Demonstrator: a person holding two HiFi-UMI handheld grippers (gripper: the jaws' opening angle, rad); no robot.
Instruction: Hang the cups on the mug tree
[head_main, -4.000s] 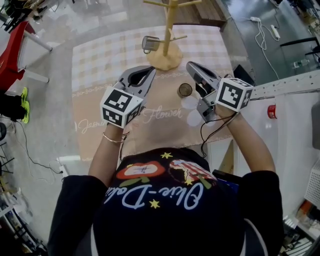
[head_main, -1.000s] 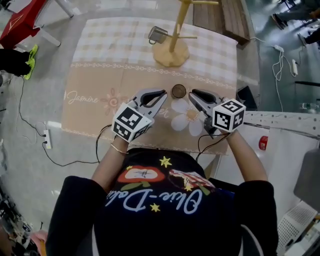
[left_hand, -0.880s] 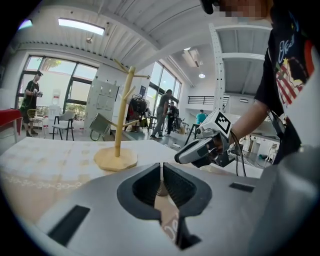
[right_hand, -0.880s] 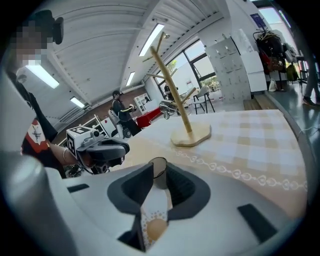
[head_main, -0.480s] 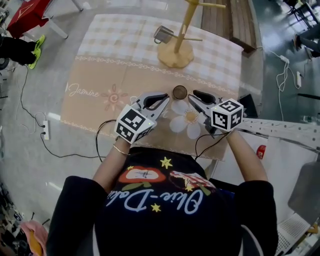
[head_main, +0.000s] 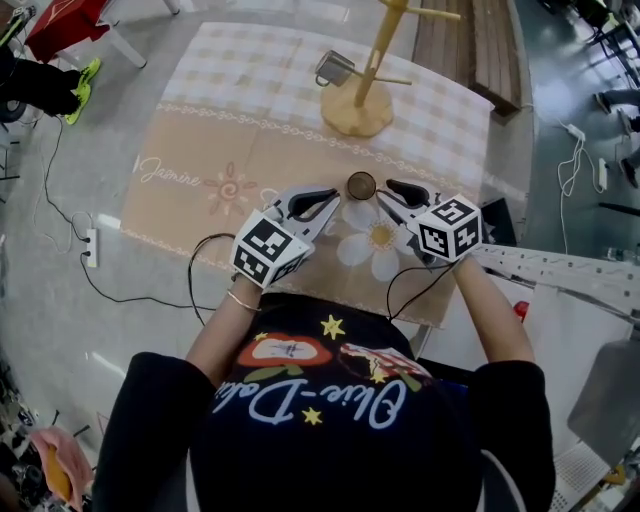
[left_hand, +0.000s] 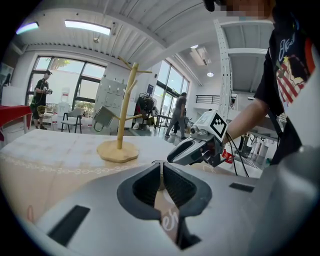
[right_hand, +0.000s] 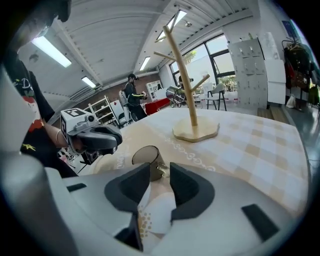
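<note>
Right gripper jaws just opened, wide apart, gripping nothing; cup stands on table right ahead, handle at the jaw mouth. Left gripper closed, empty, on cup's other side.

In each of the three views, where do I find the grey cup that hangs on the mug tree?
Head view: the hanging cup is at top centre, just left of the mug tree.
Left gripper view: left of centre, on a branch left of the trunk.
Right gripper view: upper middle, small, left of the trunk.
Shared landmark: the tree's round base.
</note>
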